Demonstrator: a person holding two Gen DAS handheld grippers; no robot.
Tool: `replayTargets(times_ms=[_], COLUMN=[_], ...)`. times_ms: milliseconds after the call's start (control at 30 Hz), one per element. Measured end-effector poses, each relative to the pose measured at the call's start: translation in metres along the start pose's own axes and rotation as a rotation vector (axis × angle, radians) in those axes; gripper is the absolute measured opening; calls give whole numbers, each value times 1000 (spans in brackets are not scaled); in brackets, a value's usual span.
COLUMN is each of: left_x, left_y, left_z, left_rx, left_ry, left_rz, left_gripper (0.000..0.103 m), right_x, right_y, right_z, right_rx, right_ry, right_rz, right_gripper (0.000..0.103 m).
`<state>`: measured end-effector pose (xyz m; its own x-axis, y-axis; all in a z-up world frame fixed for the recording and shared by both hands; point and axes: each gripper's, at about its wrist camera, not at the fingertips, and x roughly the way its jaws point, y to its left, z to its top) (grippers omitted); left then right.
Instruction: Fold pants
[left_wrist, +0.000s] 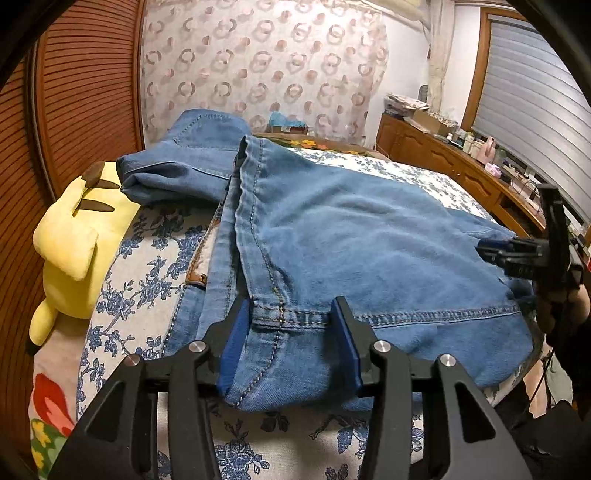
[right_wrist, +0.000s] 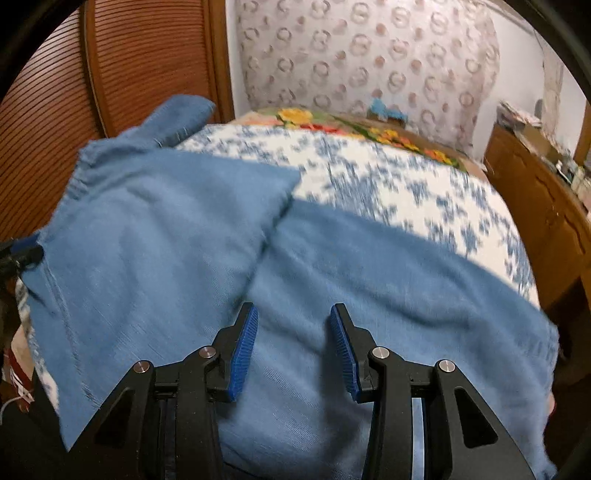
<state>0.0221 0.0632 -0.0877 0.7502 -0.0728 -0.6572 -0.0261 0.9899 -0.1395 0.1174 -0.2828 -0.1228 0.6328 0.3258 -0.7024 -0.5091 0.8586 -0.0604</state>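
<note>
The pants lie partly folded on the bed, hem end laid over, and both the left gripper and right gripper hover with fingers spread, gripping nothing, so the next move likely calls for pinching an edge to fold again.

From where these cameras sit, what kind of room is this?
Most likely a bedroom in a home. The jeans lie on a bed with a blue floral bedspread, a yellow plush toy sits beside them, and a cluttered wooden dresser lines the wall.
</note>
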Motion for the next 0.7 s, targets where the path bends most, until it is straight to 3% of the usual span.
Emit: replayTargets(times_ms=[133, 300, 533, 700], left_x=[0, -3, -29, -27], left_y=[0, -7, 4, 14], left_z=[0, 1, 8, 10], left_rx=[-1, 32, -2, -21], left_ry=[-2, -6, -85, -43], left_rz=[3, -27, 2, -22], left_gripper=[46, 21, 18, 20], right_x=[1, 4, 9, 9], right_y=[4, 7, 6, 4], right_z=[-5, -14, -16, -17], right_rx=[1, -19, -30, -24], right_ry=[-11, -37, -43, -44], right_rz=[-7, -10, -11, -4], right_gripper=[44, 51, 55, 55])
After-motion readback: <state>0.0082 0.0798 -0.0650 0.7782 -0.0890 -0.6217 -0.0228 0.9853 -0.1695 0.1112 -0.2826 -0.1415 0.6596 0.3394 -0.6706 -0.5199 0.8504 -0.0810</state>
